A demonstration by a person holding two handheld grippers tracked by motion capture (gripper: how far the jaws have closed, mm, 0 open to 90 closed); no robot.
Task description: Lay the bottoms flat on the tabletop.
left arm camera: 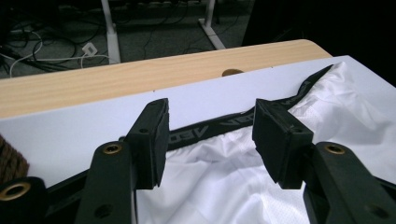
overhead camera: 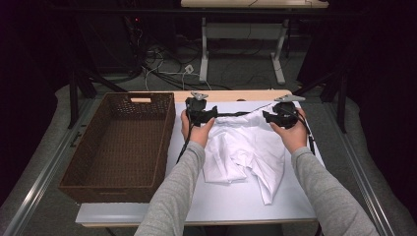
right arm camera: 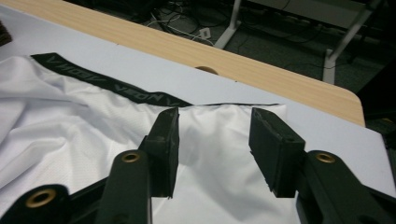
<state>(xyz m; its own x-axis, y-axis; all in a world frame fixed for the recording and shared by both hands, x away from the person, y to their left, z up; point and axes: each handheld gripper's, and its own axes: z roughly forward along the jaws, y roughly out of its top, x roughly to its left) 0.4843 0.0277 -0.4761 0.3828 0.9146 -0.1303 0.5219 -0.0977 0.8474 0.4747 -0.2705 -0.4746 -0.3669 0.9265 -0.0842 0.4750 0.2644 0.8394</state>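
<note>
Dark curtains close in the room, with cables on the floor beyond the desk (overhead camera: 246, 201); its white top carries everything, a strip of bare wood showing along the far edge. White shorts (overhead camera: 246, 147) lie rumpled on the white top between the two claws and trailing back from them toward the person; their black waistband (overhead camera: 236, 114) runs in a line from one claw to the other along the far side. The left claw (overhead camera: 201, 114) sits at the waistband's left end, held in the left hand (overhead camera: 195, 129); in the left gripper view its jaws stand partly open, the band (left arm camera: 212, 129) passing between them with nothing pressed, white cloth lying just under and near them. The right claw (overhead camera: 281, 116) sits at the right end of the shorts, in the right hand (overhead camera: 291, 132); in the right gripper view its jaws also stand partly open, spread over the white cloth (right arm camera: 212, 154) at the corner of the shorts without pinching it, the band (right arm camera: 112, 84) stretching away to that view's left. Just left of the left claw stands a brown wicker basket (overhead camera: 74, 162); its near side reaches well back along the person's grey left sleeve (overhead camera: 172, 196).
</note>
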